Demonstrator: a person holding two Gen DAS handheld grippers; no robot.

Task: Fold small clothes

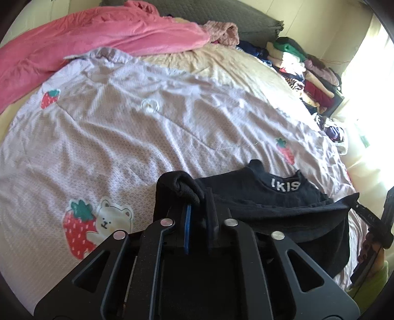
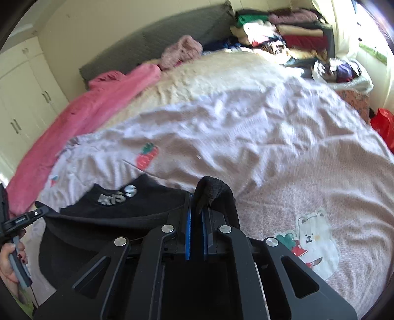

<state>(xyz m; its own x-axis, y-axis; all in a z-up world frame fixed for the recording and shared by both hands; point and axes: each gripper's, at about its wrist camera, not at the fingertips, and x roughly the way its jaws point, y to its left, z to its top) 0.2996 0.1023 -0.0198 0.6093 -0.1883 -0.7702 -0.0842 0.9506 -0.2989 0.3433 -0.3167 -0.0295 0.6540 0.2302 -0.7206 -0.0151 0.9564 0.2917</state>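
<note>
A small black top with white letters on its collar hangs stretched just above the bed. My left gripper is shut on a bunched corner of it at the left. At the right edge of the left wrist view, my right gripper pinches the other corner. In the right wrist view the right gripper is shut on a fold of the black top, which spreads to the left. There the left gripper grips its far end, with a person's hand on the handle.
A lilac quilt printed with strawberries and a bear covers the bed under the top. A pink blanket lies along the far left side. Stacked clothes stand by the grey headboard. A red bag sits at the right.
</note>
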